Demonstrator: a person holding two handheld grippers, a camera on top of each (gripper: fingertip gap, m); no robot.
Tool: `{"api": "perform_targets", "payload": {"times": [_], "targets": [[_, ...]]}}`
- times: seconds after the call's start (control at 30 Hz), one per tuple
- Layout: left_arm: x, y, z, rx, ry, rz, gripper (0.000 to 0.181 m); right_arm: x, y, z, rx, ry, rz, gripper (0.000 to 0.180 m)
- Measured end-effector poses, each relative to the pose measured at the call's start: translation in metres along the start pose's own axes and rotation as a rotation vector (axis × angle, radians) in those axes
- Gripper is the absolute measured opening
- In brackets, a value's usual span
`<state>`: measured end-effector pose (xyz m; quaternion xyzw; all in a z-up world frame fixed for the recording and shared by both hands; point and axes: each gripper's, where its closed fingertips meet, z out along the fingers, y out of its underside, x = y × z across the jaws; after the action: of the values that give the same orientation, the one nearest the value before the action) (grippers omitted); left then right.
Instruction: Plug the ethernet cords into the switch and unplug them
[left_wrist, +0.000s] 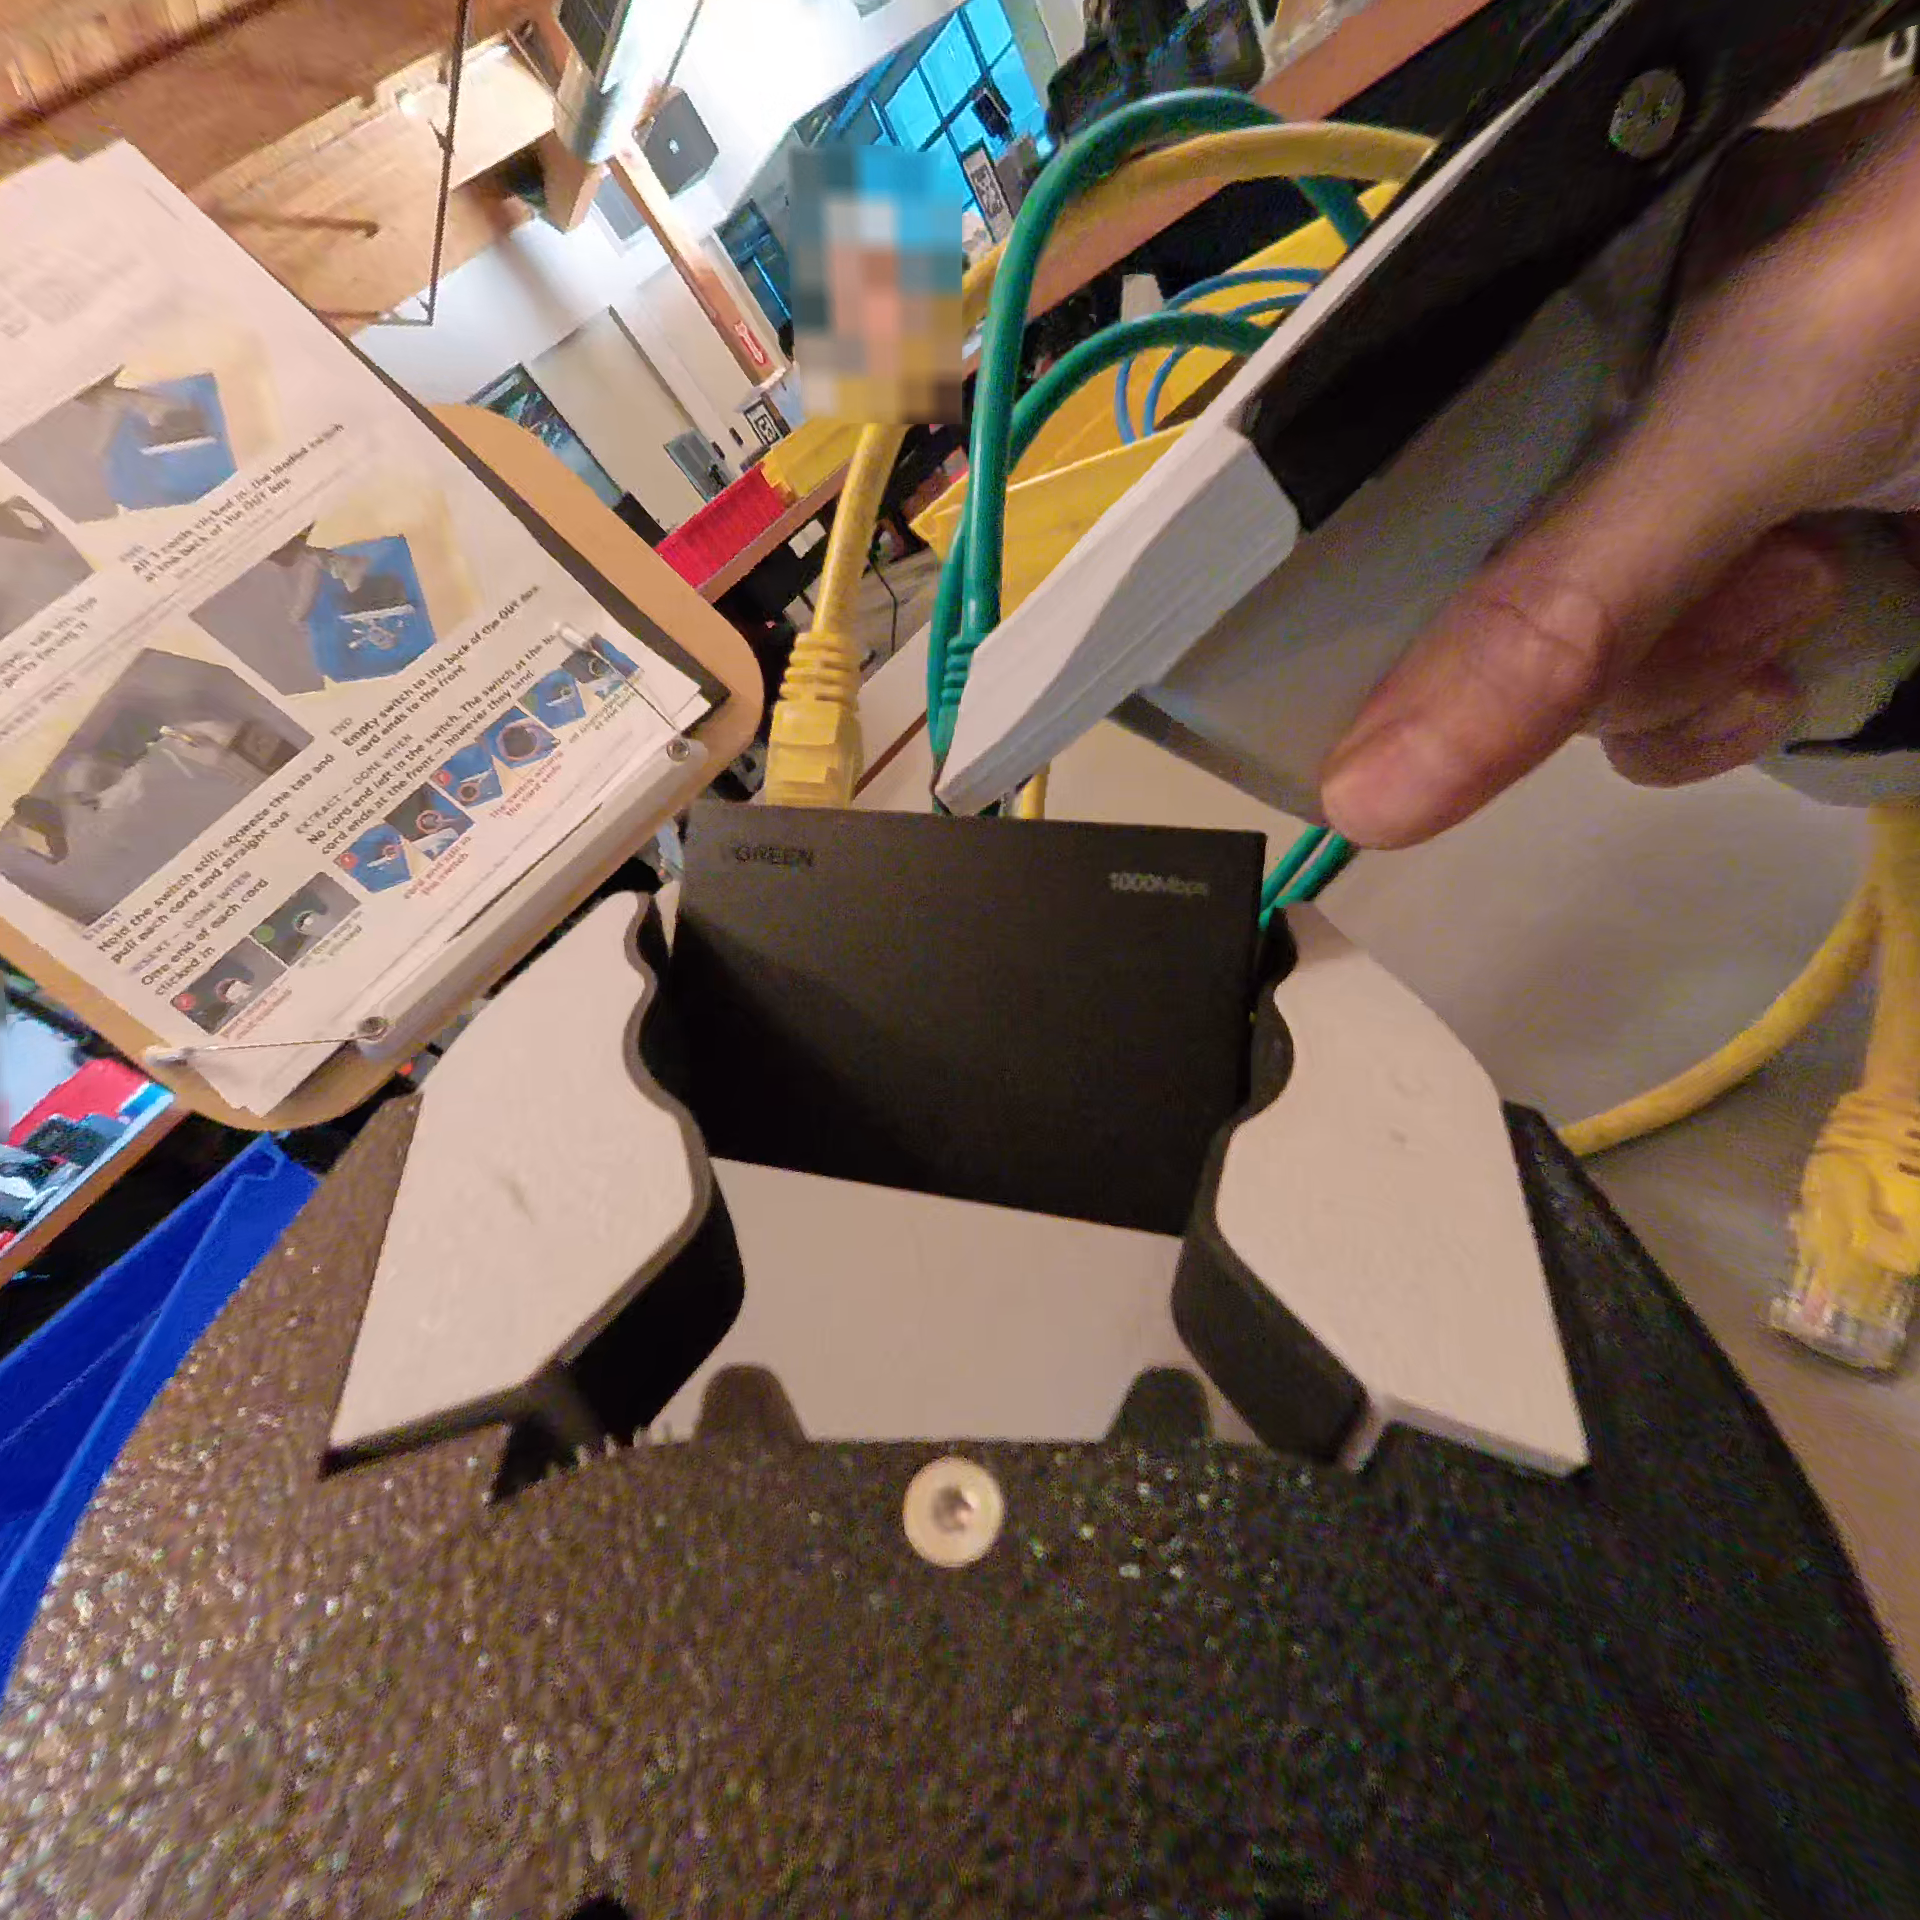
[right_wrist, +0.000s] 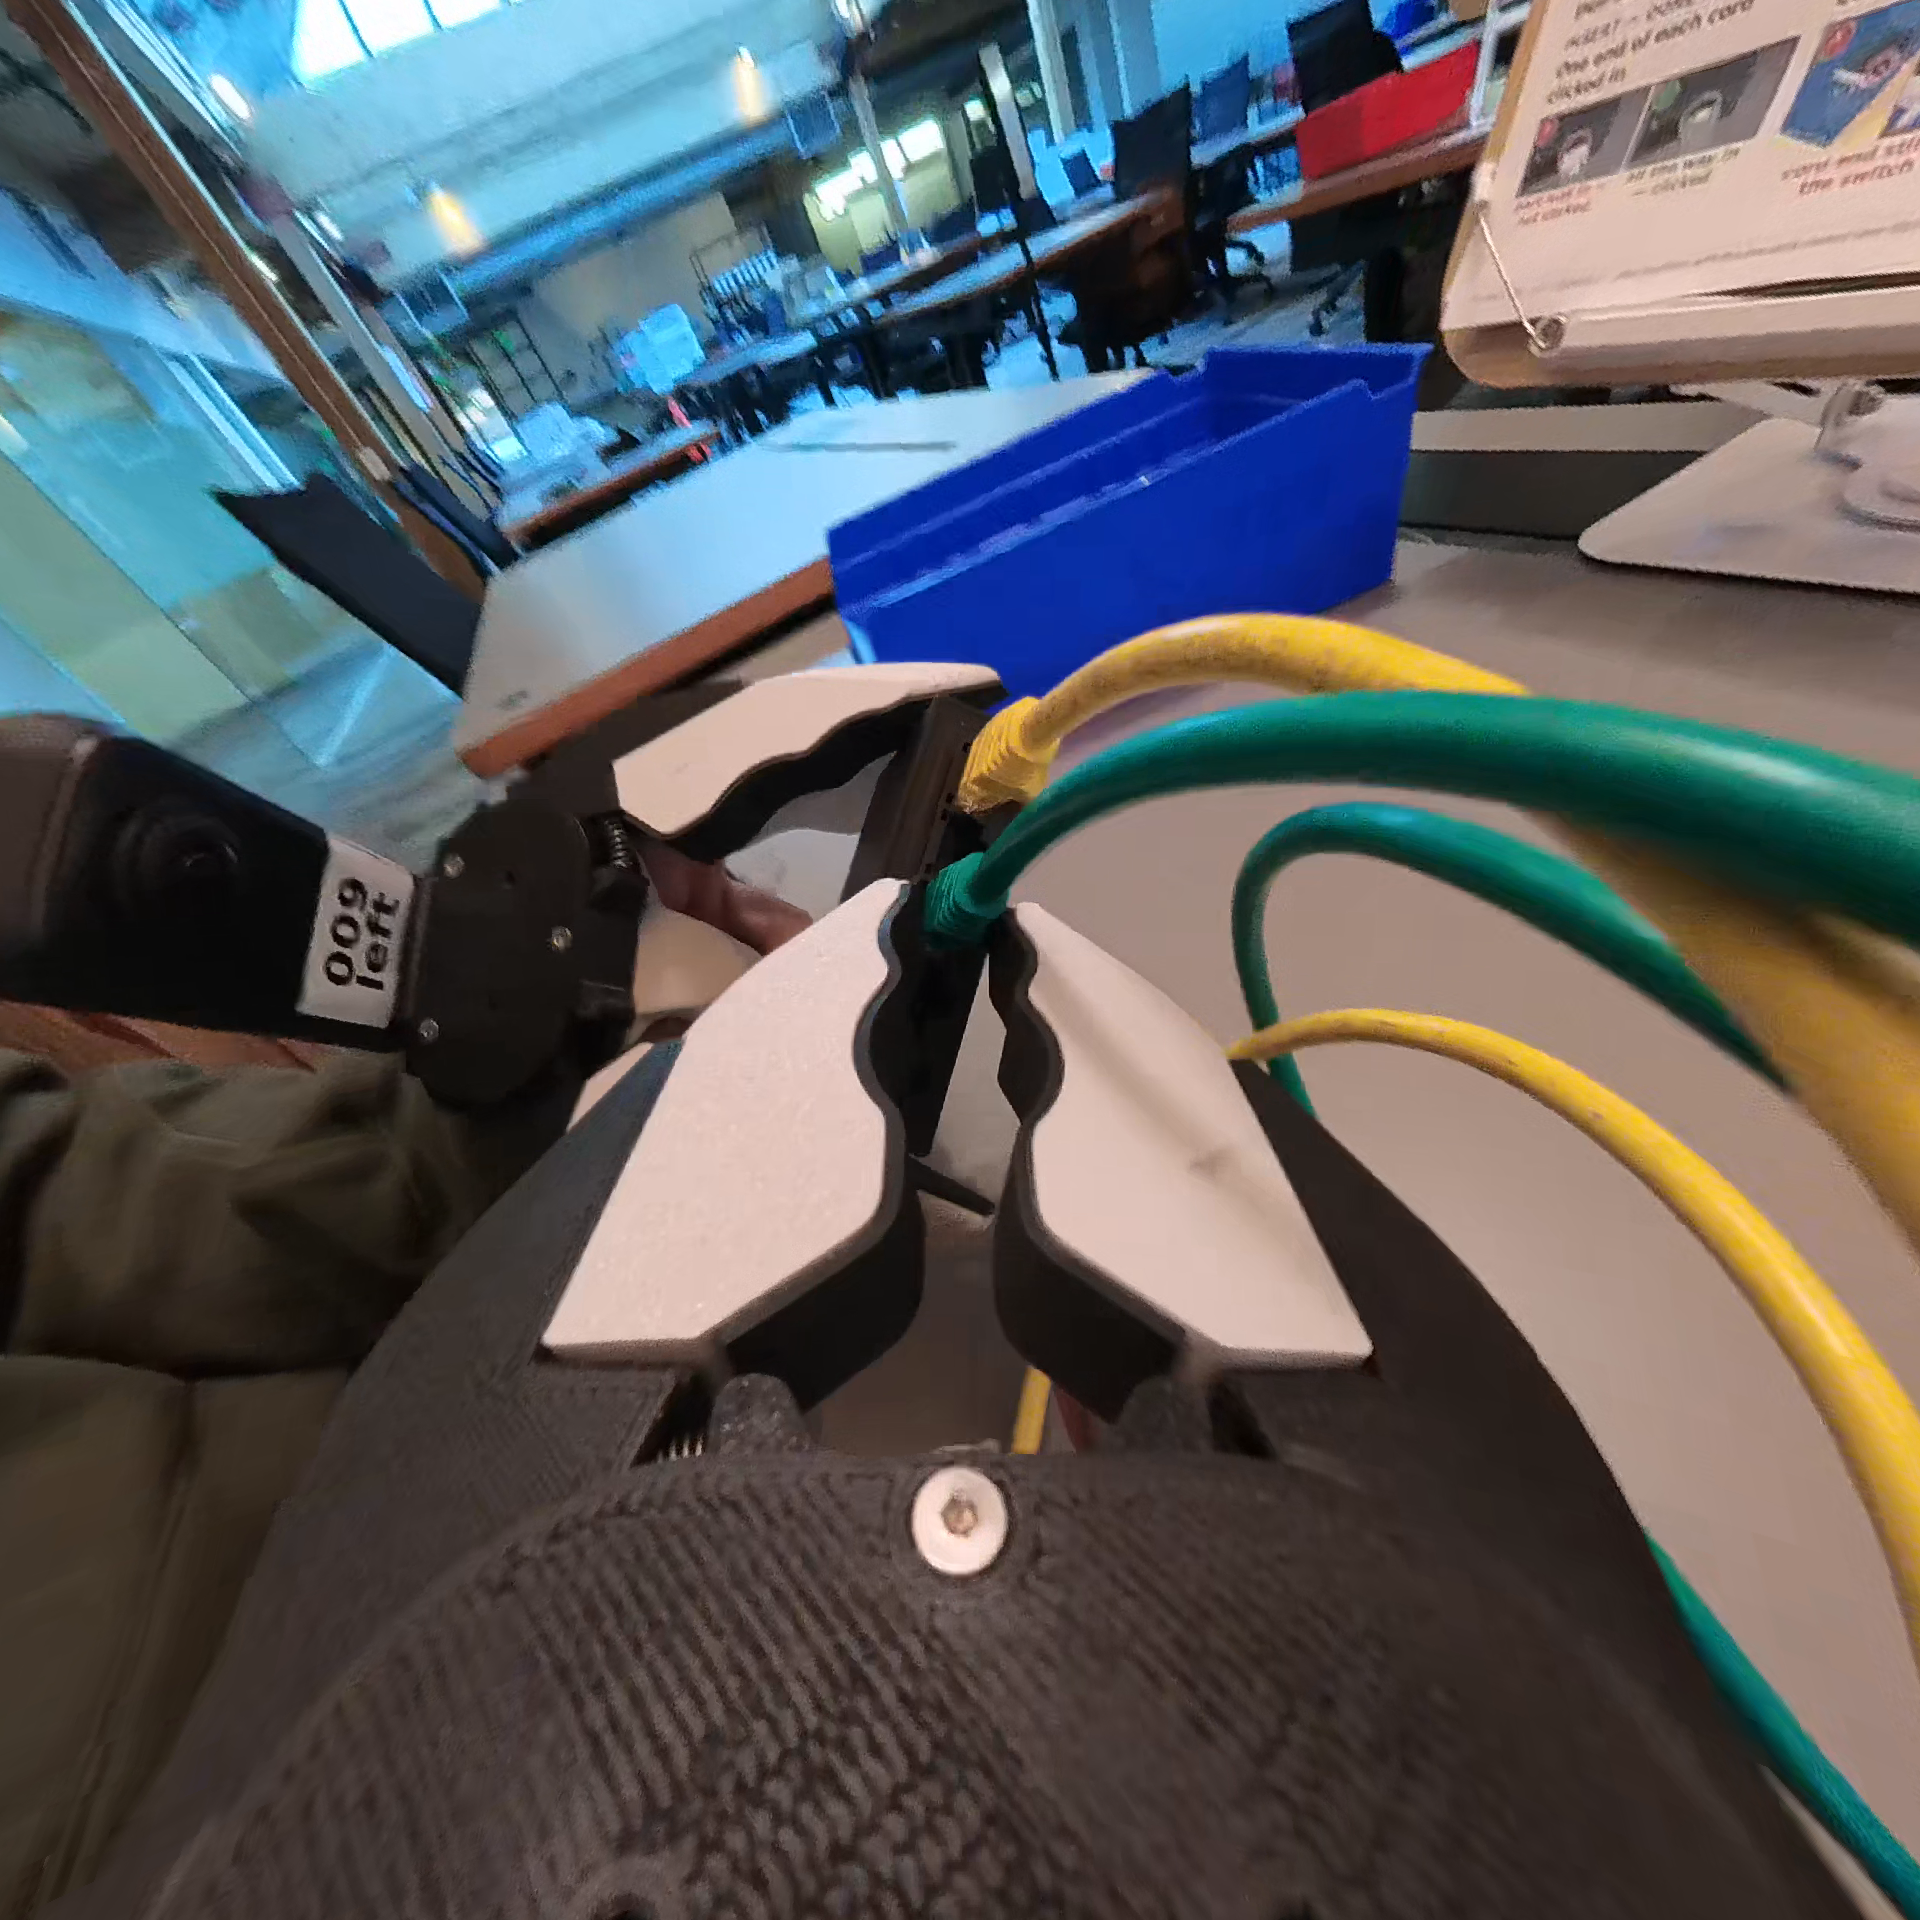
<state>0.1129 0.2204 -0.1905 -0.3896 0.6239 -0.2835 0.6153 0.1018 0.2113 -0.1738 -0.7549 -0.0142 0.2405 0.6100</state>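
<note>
My left gripper (left_wrist: 966, 925) is shut on the black switch (left_wrist: 966, 1018) and holds it flat by its two sides. A yellow cord's plug (left_wrist: 816, 727) sits in the switch's far edge. My right gripper (right_wrist: 961, 920) is closed around a green cord's plug (right_wrist: 951, 909) at the switch's edge (right_wrist: 925, 790). In the left wrist view the right gripper's finger (left_wrist: 1122, 644), held by a hand (left_wrist: 1558, 644), covers that plug. Green cords (left_wrist: 982, 468) and yellow cords loop away behind. A loose yellow plug (left_wrist: 1849, 1247) lies on the table at the right.
A clipboard with an instruction sheet (left_wrist: 312, 623) stands on a stand at the left, close to the switch; its base (right_wrist: 1745, 509) is on the table. A blue bin (right_wrist: 1122, 520) sits beside it. Yellow bins (left_wrist: 1091, 499) are behind the cords.
</note>
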Motion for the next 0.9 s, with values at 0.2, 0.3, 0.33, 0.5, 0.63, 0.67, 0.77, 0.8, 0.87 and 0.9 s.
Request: {"api": "perform_targets", "payload": {"times": [0.2,0.3,0.33,0.5,0.63,0.67,0.77,0.8,0.87,0.9], "targets": [[-0.006,-0.047,-0.039,0.177,-0.004,-0.089,0.105,-0.041,-0.023,-0.011,0.091,-0.092,0.016,0.015],[-0.016,-0.062,-0.055,0.253,0.112,-0.388,0.104,-0.038,-0.041,-0.025,0.203,-0.105,0.076,0.015],[-0.018,-0.062,-0.057,0.261,0.173,-0.512,0.098,-0.036,-0.045,-0.028,0.233,-0.11,0.09,0.015],[-0.019,-0.05,-0.063,0.346,0.55,-1.274,0.074,-0.05,-0.04,-0.015,0.252,-0.194,0.143,0.015],[-0.017,-0.046,-0.071,0.434,0.778,-1.522,0.029,-0.05,-0.03,-0.003,0.237,-0.203,0.17,0.015],[-0.014,-0.044,-0.071,0.422,0.783,-1.511,0.028,-0.047,-0.028,-0.002,0.237,-0.208,0.189,0.015],[-0.01,-0.033,-0.065,0.364,0.757,-1.566,0.027,-0.038,-0.019,0.001,0.239,-0.172,0.215,0.015],[-0.008,-0.028,-0.061,0.336,0.734,-1.597,0.027,-0.032,-0.014,0.002,0.223,-0.144,0.225,0.015],[-0.006,-0.018,-0.052,0.281,0.71,-1.66,0.027,-0.021,-0.005,0.003,0.207,-0.11,0.251,0.015],[-0.005,-0.014,-0.048,0.255,0.702,-1.666,0.027,-0.016,-0.002,0.003,0.205,-0.098,0.253,0.015]]}}
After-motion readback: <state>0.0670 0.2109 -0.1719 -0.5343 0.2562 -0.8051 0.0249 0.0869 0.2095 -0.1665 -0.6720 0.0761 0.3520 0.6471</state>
